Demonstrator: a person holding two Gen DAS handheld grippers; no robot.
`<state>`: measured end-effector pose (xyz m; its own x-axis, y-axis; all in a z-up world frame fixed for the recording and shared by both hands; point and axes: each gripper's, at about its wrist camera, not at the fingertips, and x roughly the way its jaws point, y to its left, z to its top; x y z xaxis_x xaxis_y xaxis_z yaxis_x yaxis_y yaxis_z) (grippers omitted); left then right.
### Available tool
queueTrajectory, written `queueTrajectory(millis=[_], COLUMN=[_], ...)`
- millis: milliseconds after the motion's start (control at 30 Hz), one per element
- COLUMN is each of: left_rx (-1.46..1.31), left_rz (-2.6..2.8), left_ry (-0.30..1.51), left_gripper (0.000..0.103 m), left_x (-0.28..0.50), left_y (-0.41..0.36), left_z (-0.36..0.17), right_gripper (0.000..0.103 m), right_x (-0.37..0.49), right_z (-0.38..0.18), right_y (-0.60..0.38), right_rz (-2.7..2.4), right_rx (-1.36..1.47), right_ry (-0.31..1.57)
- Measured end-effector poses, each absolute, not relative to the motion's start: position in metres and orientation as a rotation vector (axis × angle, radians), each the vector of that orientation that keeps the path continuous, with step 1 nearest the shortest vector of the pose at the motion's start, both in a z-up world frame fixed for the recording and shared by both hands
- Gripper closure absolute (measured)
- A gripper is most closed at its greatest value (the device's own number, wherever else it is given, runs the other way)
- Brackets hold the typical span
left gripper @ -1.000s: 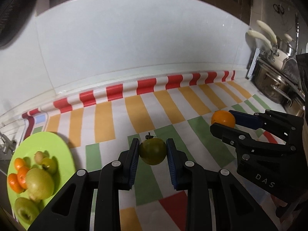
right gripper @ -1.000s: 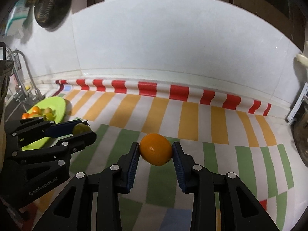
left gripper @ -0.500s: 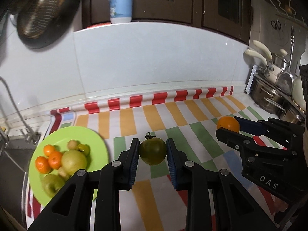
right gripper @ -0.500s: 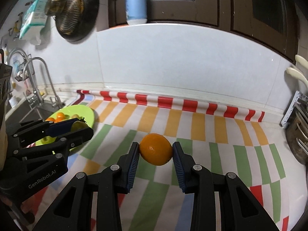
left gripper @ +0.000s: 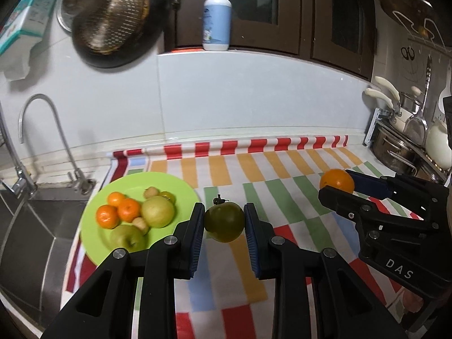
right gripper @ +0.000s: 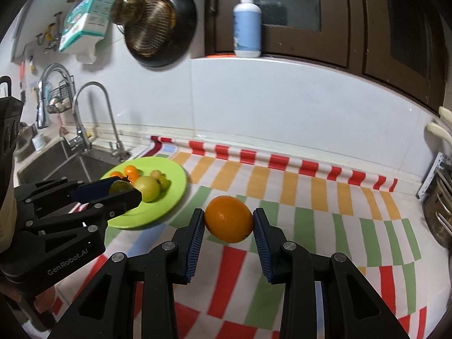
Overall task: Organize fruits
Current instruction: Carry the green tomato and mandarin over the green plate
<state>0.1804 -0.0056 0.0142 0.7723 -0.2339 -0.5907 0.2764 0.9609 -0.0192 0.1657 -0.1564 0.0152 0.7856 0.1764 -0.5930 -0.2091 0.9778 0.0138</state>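
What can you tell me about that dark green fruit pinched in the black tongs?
The dark green fruit is round, smooth and slightly glossy, olive-toned, with a small dark stem sticking up from its top. It is clamped between the blue ribbed pads of the left gripper, one pad on each side, and nothing else touches it. It is held in the air above the striped cloth, just right of the lime green plate of fruit.
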Motion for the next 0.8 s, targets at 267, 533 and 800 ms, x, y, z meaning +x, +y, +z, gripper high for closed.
queueTrajectory(millis=[267,533,800], left_rx=[0.072,0.078,0.079], left_rz=[-0.253,-0.232,-0.207], left_ry=[0.607,0.588,0.591], left_gripper=[0.075,0.075,0.075], left_x=[0.162,0.156,0.161], left_y=[0.028,0.060,0.090], left_z=[0.025,0.032,0.034], right_gripper=[0.067,0.067,0.067], right_x=[0.150,0.147,0.155], right_z=[0.026,0.031,0.031], right_y=[-0.123,-0.092,-0.061], right_rz=[0.234,0.254,0.284], right_rx=[-0.052,-0.046,-0.038], right_ry=[0.613,0.601,0.598])
